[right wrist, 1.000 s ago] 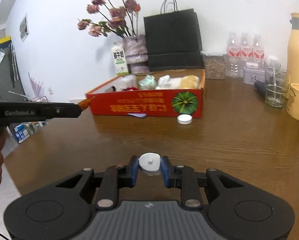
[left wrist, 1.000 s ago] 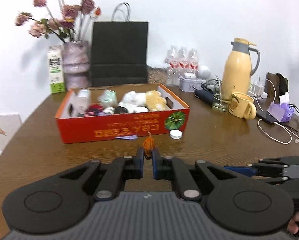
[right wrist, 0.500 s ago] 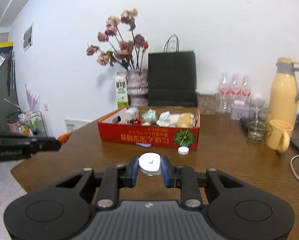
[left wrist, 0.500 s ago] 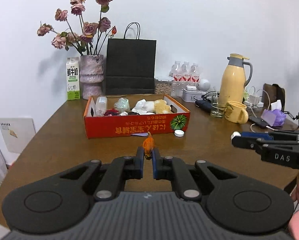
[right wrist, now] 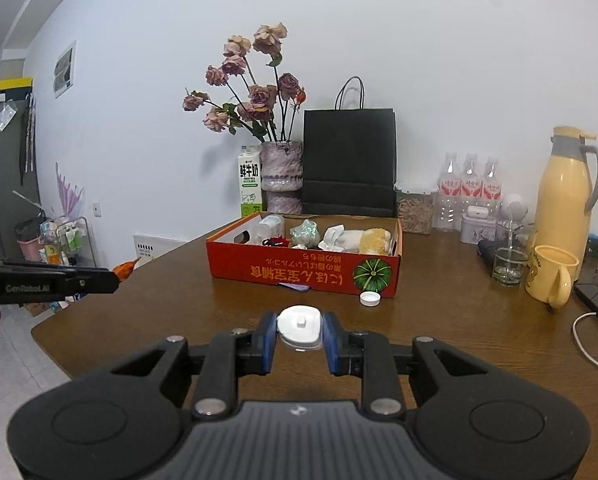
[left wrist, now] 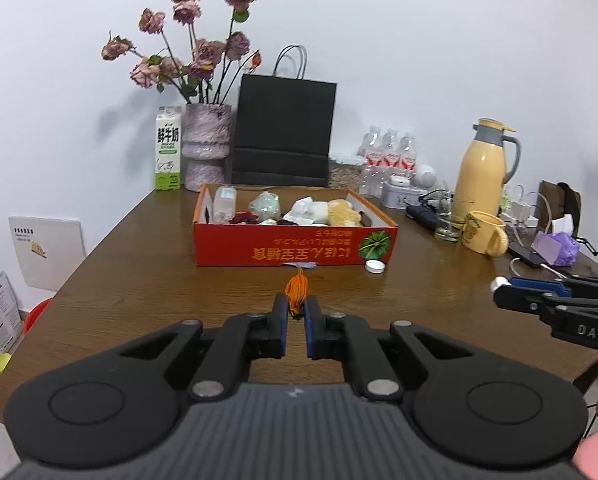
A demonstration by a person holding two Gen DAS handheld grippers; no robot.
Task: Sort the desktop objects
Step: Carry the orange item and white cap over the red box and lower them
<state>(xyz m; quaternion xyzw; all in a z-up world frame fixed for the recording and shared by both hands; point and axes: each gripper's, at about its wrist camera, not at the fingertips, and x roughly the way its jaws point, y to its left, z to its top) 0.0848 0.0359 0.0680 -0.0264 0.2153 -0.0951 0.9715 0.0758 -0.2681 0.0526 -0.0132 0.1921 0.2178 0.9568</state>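
My left gripper (left wrist: 295, 309) is shut on a small orange tassel (left wrist: 297, 290), held above the brown table in front of the red cardboard box (left wrist: 295, 248). My right gripper (right wrist: 300, 327) is shut on a white round plastic tag (right wrist: 300, 325), also held over the table, short of the box (right wrist: 303, 272). The box holds several small items: a bottle, crumpled wrappers, a yellow plush. In the left wrist view the right gripper (left wrist: 499, 286) enters from the right with the white tag at its tip. In the right wrist view the left gripper (right wrist: 117, 276) enters from the left with the orange tassel.
A white bottle cap (left wrist: 375, 267) and a purple scrap (right wrist: 295, 287) lie by the box's front wall. Behind stand a milk carton (left wrist: 167, 154), flower vase (left wrist: 205, 146), black paper bag (left wrist: 285, 130), water bottles. At right are a yellow thermos (left wrist: 485, 168), glass, yellow mug (right wrist: 551, 280), phone and cables.
Both grippers have pulled back from the box and risen, so the box looks smaller and farther. Each keeps its grip. The other gripper now shows higher at each view's side.
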